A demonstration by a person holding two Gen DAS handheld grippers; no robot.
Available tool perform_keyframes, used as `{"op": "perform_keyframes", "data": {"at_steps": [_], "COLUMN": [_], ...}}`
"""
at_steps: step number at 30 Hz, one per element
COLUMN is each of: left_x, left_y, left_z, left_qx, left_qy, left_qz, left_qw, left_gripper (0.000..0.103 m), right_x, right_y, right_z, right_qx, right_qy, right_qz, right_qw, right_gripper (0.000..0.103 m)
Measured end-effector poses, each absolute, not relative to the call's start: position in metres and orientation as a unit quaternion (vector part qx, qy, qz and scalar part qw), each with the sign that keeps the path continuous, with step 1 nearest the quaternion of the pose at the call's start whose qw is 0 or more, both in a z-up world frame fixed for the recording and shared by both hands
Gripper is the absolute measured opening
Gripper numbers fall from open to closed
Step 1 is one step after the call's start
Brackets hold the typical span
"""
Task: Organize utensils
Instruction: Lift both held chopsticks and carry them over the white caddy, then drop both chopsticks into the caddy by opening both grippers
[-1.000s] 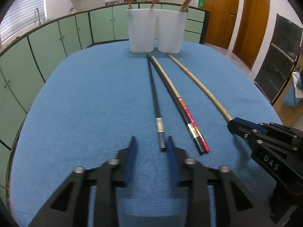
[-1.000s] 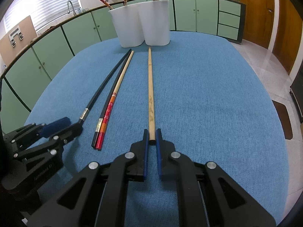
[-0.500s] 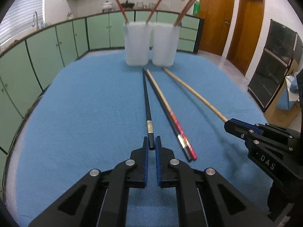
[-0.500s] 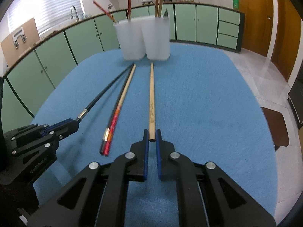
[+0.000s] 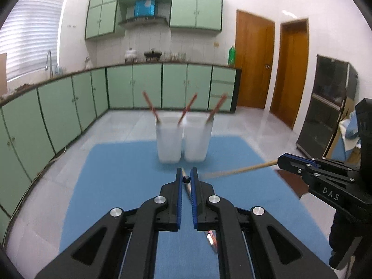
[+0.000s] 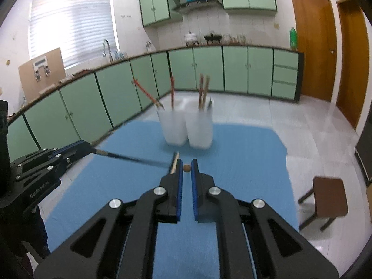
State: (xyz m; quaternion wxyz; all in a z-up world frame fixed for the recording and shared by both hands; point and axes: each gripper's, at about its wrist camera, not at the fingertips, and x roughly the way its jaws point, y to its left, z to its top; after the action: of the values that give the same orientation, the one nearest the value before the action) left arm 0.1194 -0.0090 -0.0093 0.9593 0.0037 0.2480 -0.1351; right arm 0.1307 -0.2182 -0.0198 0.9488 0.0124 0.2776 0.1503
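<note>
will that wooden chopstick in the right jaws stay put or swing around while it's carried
The wooden chopstick looks stiff: it juts out straight. Pinched only at one end by the right gripper, it may pivot. It is probably light and, being round, may roll if dropped on the blue cloth.

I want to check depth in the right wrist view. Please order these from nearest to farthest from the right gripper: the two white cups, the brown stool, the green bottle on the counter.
Measured from the right gripper:
1. White cups: straight ahead on the blue table cover; the two stand side by side, too close to rank.
2. Brown stool: on the floor, to the right.
3. Green bottle: on the far counter, upper right.
</note>
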Motion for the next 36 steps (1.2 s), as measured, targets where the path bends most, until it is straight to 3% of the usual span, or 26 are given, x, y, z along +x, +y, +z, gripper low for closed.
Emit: {"op": "perform_keyframes", "data": {"at_steps": [16,27,36], "left_x": [0.168,0.232,0.311], "left_y": [-0.016,-0.018,-0.037], "left_z": [0.052,0.124,0.124], "left_qx": [0.017,0.019,0.015], "left_qy": [0.211,0.128,0.098], "left_qz": [-0.183,-0.155,-0.128], "left_qw": [0.96,0.979,0.987], "left_gripper": [0.006,0.006,0.006], "right_x": [0.19,0.259,0.339], "right_y": [-0.218,-0.225,-0.226], "right_z": [0.078,0.161,0.15], "right_qx": [-0.007,0.025,0.021], "right_qy": [0.26,0.173,0.149], "right_qz": [0.206,0.199,0.158], "right_qw": [0.943,0.964,0.976], "right_gripper": [0.006,0.006,0.006]}}
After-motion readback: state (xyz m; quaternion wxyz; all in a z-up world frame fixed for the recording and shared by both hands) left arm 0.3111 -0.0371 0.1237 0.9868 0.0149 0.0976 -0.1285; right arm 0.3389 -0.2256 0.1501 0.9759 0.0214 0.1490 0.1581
